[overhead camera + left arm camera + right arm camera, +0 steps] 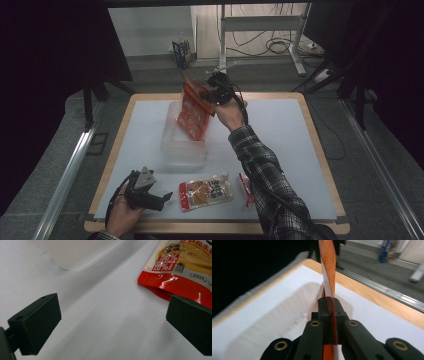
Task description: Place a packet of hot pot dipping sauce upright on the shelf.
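Right hand-held gripper (212, 97) clamped on red packet (194, 114), above clear tub (182, 145).

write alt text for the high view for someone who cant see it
A person's right gripper holds a red snack packet tilted above a clear plastic bin on a white-topped table. The left gripper, jaws open, rests at the near edge beside a second red-and-tan packet lying flat, with a small red packet partly hidden behind the plaid sleeve.
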Motion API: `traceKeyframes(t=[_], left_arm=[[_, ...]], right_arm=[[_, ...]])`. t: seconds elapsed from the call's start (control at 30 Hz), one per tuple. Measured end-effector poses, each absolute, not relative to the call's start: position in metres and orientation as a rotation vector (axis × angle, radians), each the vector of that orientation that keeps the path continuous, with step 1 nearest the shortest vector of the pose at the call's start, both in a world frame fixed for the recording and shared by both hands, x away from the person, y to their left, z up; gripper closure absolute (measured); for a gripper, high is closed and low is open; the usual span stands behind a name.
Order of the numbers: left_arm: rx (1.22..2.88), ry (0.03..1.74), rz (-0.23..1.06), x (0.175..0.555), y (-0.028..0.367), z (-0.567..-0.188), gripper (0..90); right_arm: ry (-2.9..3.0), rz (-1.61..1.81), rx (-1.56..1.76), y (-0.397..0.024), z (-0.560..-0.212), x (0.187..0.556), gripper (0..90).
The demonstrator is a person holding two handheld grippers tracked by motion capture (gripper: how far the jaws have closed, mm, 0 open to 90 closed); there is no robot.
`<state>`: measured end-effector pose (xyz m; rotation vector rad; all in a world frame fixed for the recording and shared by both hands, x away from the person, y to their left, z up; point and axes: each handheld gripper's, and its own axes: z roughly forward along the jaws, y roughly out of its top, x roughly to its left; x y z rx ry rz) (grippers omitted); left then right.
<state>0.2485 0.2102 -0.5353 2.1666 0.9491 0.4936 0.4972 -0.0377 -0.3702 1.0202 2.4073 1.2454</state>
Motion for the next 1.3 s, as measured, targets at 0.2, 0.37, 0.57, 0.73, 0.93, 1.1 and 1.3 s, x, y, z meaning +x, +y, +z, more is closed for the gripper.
traceKeyframes(t=[0.2, 0.37, 0.57, 0.73, 0.93, 1.1, 1.3], left_arm=[[2.163, 0.954, 0.497, 0.248, 0.211, -0.536, 0.0], [2.169, 0.952, 0.504, 0.248, 0.21, -0.536, 0.0], [2.187, 0.938, 0.507, 0.248, 0.209, -0.536, 0.1], [2.161, 0.929, 0.499, 0.247, 0.211, -0.535, 0.3], [2.135, 0.931, 0.5, 0.247, 0.212, -0.534, 0.2], [2.133, 0.923, 0.506, 0.247, 0.212, -0.534, 0.8], [2.126, 0.917, 0.51, 0.247, 0.214, -0.534, 2.0]], right_arm=[[2.383, 1.183, 1.023, -0.049, -0.378, 0.503, 84.6], [2.392, 1.153, 0.965, -0.047, -0.375, 0.502, 61.8], [2.397, 1.141, 0.895, -0.049, -0.371, 0.5, 29.2], [2.424, 1.15, 0.882, -0.059, -0.373, 0.499, 14.6], [2.457, 1.094, 0.796, -0.071, -0.376, 0.491, 5.3], [2.461, 1.105, 0.785, -0.08, -0.376, 0.481, 2.4], [2.468, 1.104, 0.776, -0.088, -0.378, 0.468, 0.0]])
